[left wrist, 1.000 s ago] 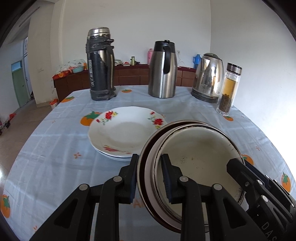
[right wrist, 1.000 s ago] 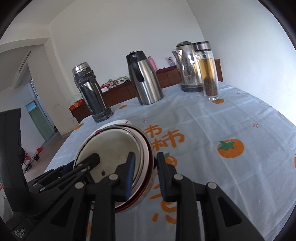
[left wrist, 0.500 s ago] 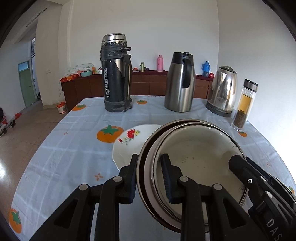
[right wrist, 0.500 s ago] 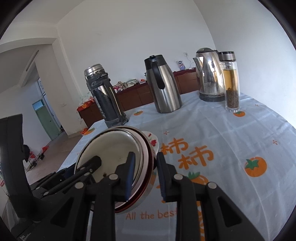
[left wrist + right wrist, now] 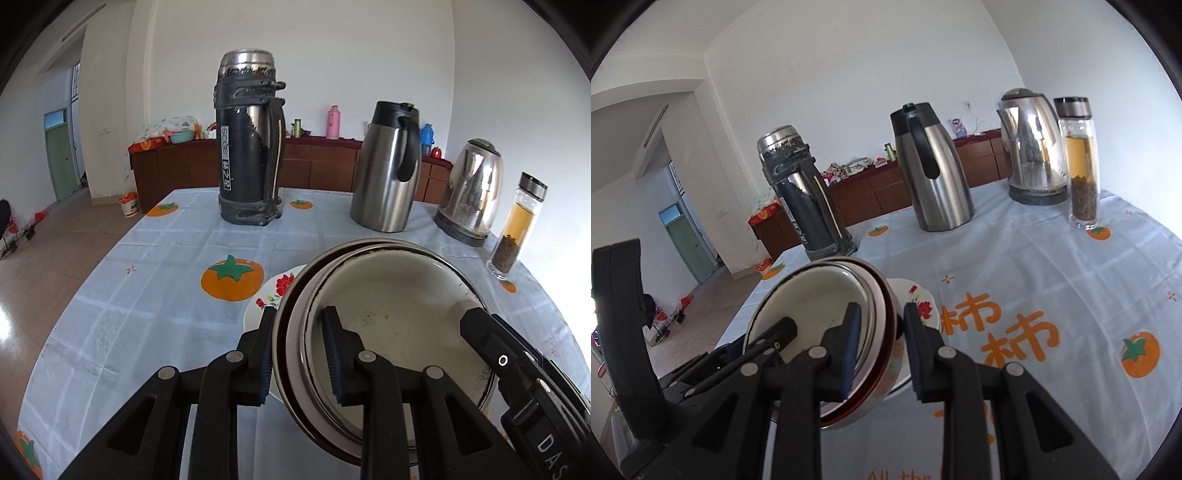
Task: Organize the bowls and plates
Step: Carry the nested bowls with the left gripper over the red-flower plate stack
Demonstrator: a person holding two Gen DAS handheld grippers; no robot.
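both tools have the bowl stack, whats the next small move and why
Probably carry the bowl stack on over the floral plates and lower it. The left tool and right tool clamp opposite rims, the stack is in the air and tilted, and the plates lie just beyond it.

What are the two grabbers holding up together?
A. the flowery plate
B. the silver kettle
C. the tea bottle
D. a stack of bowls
D: the left gripper and right gripper each clamp an opposite rim of the stacked bowls, held tilted above the tablecloth, while the floral plate lies beneath.
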